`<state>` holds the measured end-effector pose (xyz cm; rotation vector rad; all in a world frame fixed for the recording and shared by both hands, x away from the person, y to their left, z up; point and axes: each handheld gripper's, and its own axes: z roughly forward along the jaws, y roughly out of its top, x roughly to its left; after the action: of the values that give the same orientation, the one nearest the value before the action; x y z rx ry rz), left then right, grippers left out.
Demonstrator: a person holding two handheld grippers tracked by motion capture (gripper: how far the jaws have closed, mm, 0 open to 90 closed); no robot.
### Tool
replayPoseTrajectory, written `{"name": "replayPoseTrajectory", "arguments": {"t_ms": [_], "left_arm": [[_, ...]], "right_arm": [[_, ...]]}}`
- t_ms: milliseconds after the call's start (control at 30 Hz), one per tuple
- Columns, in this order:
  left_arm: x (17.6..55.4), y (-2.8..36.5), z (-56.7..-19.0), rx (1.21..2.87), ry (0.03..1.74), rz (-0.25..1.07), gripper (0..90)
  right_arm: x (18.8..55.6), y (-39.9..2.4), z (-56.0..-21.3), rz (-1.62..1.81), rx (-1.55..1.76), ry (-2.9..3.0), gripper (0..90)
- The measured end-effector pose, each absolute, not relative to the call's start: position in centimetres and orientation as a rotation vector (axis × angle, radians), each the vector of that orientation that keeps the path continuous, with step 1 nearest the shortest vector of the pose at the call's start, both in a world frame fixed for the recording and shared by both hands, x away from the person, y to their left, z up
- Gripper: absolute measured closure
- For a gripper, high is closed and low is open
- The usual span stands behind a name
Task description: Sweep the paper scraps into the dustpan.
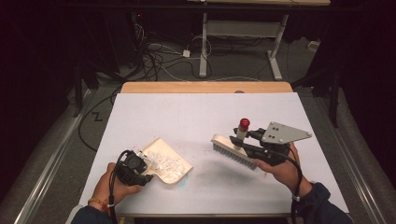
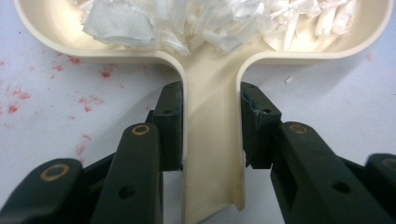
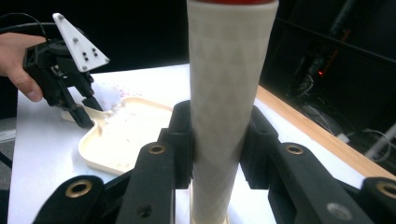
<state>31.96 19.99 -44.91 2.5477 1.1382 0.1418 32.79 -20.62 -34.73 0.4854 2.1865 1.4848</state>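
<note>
A cream dustpan (image 1: 168,161) lies on the white table, its tray holding a heap of torn white paper scraps (image 2: 205,21). My left gripper (image 2: 211,126) is shut on the dustpan's handle (image 2: 212,154), one jaw pressed on each side. In the high view the left gripper (image 1: 135,168) sits at the pan's near left end. A cream hand brush (image 1: 232,150) with grey bristles and a red-capped handle (image 1: 242,128) is held just above the table. My right gripper (image 3: 217,140) is shut on that upright brush handle (image 3: 226,93). The dustpan (image 3: 121,135) and the left gripper (image 3: 79,109) appear farther off in the right gripper view.
Faint red specks (image 2: 84,100) mark the table (image 1: 196,112) beside the dustpan handle. A wooden strip (image 1: 205,87) edges the table's far side. Beyond it stand a desk frame (image 1: 243,32) and loose cables (image 1: 163,56) on the floor.
</note>
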Motion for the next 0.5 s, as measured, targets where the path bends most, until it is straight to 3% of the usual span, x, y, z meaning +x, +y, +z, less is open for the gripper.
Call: {"name": "replayPoseTrajectory", "arguments": {"t_ms": [500], "left_arm": [[32.5, 20.8, -45.3, 2.461, 1.224, 0.174, 62.5]], "right_arm": [[31.0, -27.1, -35.1, 1.44, 0.602, 2.178, 70.1]]}}
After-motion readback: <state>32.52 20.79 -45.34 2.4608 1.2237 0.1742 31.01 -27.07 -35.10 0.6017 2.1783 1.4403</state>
